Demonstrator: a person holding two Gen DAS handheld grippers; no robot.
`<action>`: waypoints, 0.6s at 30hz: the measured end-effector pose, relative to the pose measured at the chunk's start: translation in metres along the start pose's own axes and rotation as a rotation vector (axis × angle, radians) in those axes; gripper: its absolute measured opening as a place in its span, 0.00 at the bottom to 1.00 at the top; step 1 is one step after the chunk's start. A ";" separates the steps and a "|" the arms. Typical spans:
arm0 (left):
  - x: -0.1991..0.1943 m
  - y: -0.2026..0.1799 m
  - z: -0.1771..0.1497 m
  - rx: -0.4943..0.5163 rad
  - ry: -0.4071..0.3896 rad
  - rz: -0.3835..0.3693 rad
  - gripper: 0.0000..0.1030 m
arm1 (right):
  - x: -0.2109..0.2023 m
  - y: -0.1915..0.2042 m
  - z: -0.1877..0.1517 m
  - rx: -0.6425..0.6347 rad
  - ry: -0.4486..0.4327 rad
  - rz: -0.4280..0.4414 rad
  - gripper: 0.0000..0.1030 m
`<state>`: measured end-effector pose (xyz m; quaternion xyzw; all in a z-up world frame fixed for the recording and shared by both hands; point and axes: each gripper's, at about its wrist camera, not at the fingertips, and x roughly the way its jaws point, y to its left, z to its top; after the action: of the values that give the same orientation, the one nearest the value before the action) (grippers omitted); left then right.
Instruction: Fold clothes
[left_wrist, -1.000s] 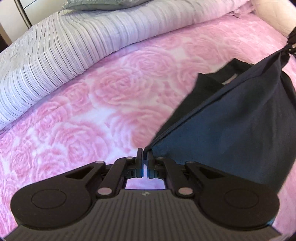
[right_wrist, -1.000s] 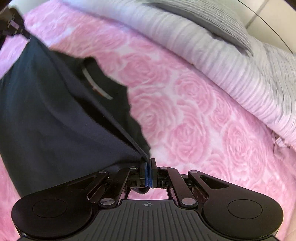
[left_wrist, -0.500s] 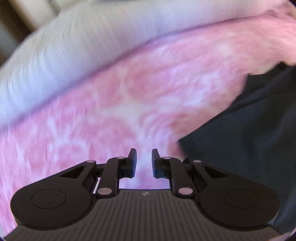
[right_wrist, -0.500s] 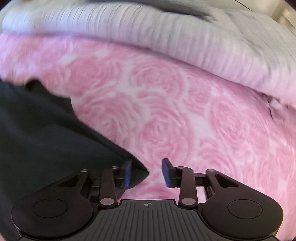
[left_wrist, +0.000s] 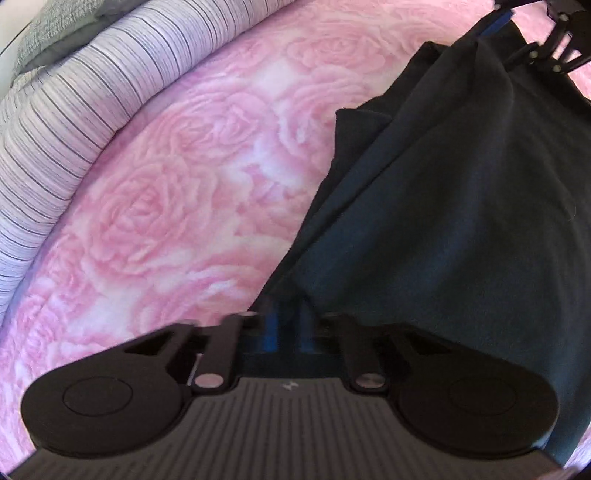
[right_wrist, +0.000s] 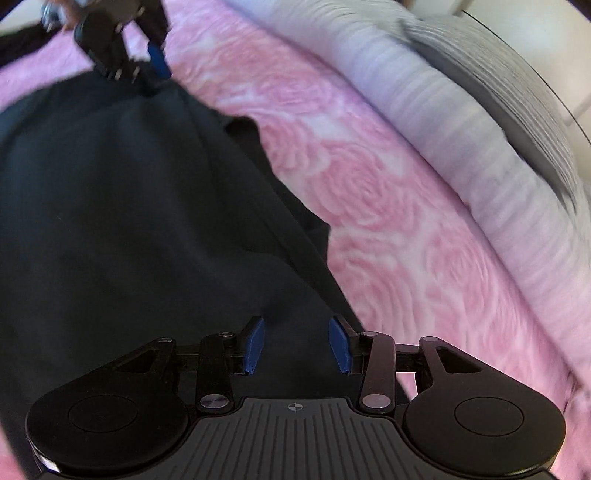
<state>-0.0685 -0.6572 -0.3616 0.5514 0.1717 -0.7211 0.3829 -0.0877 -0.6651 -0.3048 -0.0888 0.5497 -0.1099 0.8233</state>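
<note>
A dark navy garment (left_wrist: 461, 206) lies folded on the pink rose-patterned bedspread (left_wrist: 177, 192); it also shows in the right wrist view (right_wrist: 140, 221). My left gripper (left_wrist: 290, 325) sits at the garment's near edge with a narrow gap between its blue pads, and cloth lies at the tips; blur hides whether it grips. My right gripper (right_wrist: 297, 343) is open above the garment's near corner, holding nothing. Each gripper shows in the other's view, the right one (left_wrist: 532, 33) and the left one (right_wrist: 144, 66), at the garment's far edge.
A rolled grey striped duvet (left_wrist: 62, 122) runs along the far side of the bed and also shows in the right wrist view (right_wrist: 480, 147). A grey pillow (right_wrist: 517, 85) lies behind it. Bare pink bedspread (right_wrist: 388, 206) lies between garment and duvet.
Both grippers held the garment lifted a second ago, then let go. The garment now lies flat. Both grippers have come back over its near edge, the right jaws wider.
</note>
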 end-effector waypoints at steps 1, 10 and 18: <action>-0.003 -0.002 -0.002 0.006 -0.004 -0.002 0.00 | 0.005 -0.002 0.001 0.000 0.003 0.008 0.41; -0.026 0.022 -0.007 -0.144 -0.103 0.053 0.00 | -0.003 -0.044 0.010 0.154 -0.012 0.002 0.00; -0.014 0.016 -0.016 -0.148 -0.041 0.069 0.05 | -0.003 -0.042 0.014 0.226 -0.053 0.066 0.20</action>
<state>-0.0443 -0.6516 -0.3509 0.5122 0.1974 -0.7039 0.4508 -0.0796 -0.7041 -0.2856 0.0199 0.5144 -0.1414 0.8456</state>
